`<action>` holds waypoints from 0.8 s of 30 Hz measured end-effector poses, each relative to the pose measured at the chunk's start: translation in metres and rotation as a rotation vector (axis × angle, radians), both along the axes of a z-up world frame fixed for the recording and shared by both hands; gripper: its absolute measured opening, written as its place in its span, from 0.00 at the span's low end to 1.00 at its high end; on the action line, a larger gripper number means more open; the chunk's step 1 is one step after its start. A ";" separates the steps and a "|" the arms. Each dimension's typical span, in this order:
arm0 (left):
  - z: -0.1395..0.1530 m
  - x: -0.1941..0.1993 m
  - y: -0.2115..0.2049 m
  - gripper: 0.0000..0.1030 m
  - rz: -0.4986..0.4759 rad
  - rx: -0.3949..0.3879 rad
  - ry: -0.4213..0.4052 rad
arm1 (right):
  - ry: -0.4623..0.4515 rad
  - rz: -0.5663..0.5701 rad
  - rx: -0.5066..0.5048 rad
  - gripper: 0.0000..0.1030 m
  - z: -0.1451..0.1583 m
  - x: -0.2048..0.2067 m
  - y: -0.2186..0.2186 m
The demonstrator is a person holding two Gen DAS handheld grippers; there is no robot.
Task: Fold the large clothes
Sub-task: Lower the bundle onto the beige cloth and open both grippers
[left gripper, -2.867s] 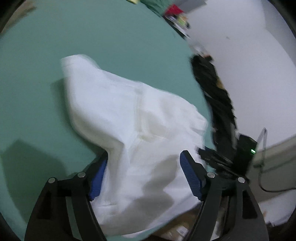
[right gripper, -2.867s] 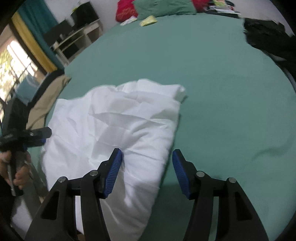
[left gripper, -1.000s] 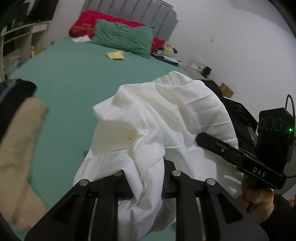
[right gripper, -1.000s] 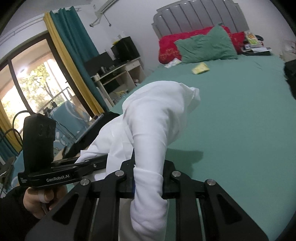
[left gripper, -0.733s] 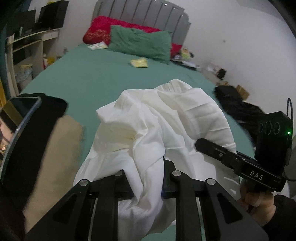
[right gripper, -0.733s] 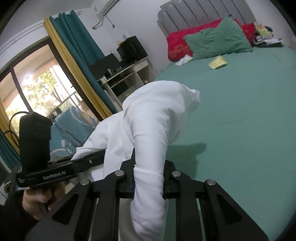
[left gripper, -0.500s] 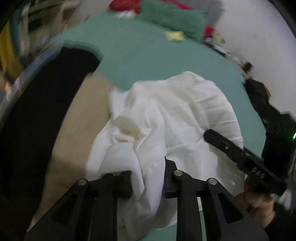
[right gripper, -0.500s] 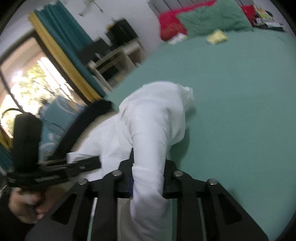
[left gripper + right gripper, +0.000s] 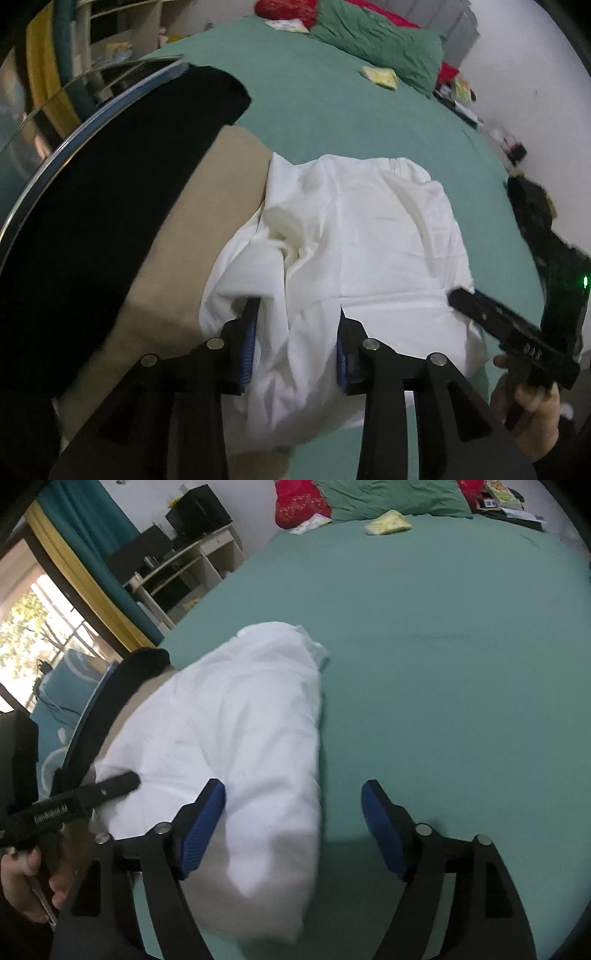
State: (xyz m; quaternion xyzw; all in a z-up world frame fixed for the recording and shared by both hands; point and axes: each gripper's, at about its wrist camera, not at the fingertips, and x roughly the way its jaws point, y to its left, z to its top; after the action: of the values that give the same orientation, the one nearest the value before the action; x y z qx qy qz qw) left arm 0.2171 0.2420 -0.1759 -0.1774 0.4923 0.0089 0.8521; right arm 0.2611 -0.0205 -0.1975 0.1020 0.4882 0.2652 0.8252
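Observation:
A folded white garment (image 9: 369, 236) lies on the green bed sheet (image 9: 332, 122), its left edge resting on a beige garment. My left gripper (image 9: 297, 310) is at its near edge, jaws opening, with a fold of white cloth loose between the blue pads. In the right wrist view the same white garment (image 9: 240, 720) lies as a thick bundle. My right gripper (image 9: 291, 790) is over its near right corner, jaws opening wide. Its left pad (image 9: 199, 830) is beside the cloth and its right pad (image 9: 384, 830) is over bare sheet.
A beige garment (image 9: 192, 236) and a black one (image 9: 110, 177) are stacked left of the white one. Black clothes (image 9: 535, 214) lie at the bed's right edge. Green pillow (image 9: 376, 33), red pillow (image 9: 299, 502) and a yellow item (image 9: 388, 524) are at the far end. A desk (image 9: 184, 565) stands beyond the bed.
Both grippers carried the white garment down and left, and it now lies on the bed against the beige one. Both jaws, shut on the cloth before, now stand apart.

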 end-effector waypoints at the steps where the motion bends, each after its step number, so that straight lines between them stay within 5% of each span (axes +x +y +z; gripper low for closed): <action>1: 0.000 -0.005 0.000 0.36 0.015 -0.002 0.001 | 0.001 -0.004 -0.013 0.77 0.003 -0.006 -0.006; 16: 0.035 -0.108 -0.029 0.39 0.138 0.040 -0.124 | 0.037 -0.013 -0.114 0.78 0.036 -0.111 -0.114; 24: 0.046 -0.149 -0.087 0.39 0.076 0.063 -0.151 | 0.055 -0.051 -0.116 0.78 0.042 -0.143 -0.135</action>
State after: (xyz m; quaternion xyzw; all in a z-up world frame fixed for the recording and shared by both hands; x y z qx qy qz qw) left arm 0.0678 0.1551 -0.1301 -0.1692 0.4190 0.0434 0.8910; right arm 0.1186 -0.1556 -0.1557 0.0739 0.5223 0.2124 0.8226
